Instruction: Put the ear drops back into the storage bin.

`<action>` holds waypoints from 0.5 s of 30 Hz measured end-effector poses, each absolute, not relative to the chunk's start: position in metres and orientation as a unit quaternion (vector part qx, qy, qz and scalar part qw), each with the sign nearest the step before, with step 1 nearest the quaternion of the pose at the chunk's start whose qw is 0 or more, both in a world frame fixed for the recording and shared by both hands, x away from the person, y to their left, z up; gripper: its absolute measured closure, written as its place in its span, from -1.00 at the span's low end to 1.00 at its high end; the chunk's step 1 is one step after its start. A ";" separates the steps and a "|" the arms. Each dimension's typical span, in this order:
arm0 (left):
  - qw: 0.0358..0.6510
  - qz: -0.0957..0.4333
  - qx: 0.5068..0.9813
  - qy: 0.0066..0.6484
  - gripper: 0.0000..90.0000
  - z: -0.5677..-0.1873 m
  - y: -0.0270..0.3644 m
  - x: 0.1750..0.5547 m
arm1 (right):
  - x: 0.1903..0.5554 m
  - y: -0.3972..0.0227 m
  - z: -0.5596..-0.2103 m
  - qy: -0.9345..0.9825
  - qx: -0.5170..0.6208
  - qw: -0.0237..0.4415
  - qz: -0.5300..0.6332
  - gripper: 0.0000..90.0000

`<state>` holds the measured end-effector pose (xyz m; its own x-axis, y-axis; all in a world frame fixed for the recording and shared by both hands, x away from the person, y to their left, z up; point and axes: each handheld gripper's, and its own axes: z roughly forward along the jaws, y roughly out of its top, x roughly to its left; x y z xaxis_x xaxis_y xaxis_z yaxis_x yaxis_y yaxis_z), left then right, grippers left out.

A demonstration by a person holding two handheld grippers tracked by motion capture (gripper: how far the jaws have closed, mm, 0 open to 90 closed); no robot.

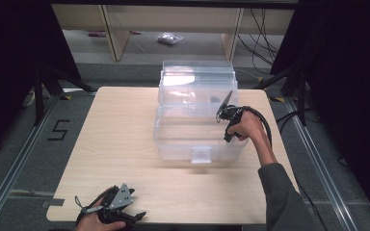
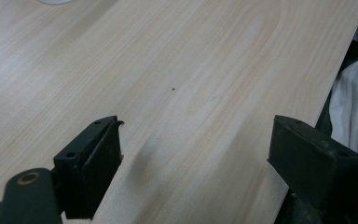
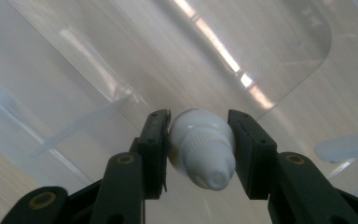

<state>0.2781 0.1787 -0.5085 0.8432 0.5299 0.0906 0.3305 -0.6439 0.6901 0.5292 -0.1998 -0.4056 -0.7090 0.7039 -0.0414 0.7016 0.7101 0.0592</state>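
While left gripper [image 1: 136, 215] gapes, right gripper [image 3: 199, 140] clamps white bottle [image 3: 201, 147] inside clear bin [image 1: 173, 144].

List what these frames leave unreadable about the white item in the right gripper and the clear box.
- White capped object: right gripper view shows its ribbed end; the right gripper covers its sides.
- Same object, high view: too small, behind the clear box wall.
- Box contents: glare hides them.
- Left gripper: cut off by the bottom edge, high view.

One clear plastic box [image 1: 197, 120], one white bottle [image 3: 202, 148], one wooden table [image 1: 120, 144].
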 end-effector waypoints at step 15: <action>0.343 0.143 0.897 0.239 -0.63 -0.509 0.179 0.279 | 0.533 -0.201 -0.425 0.926 0.376 0.020 0.026 0.34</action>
<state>0.2789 0.1786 -0.5091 0.8449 0.5266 0.0938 0.3298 -0.6510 0.6837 0.5334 -0.2006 -0.4246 -0.7171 0.6968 -0.0181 0.6947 0.7165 0.0629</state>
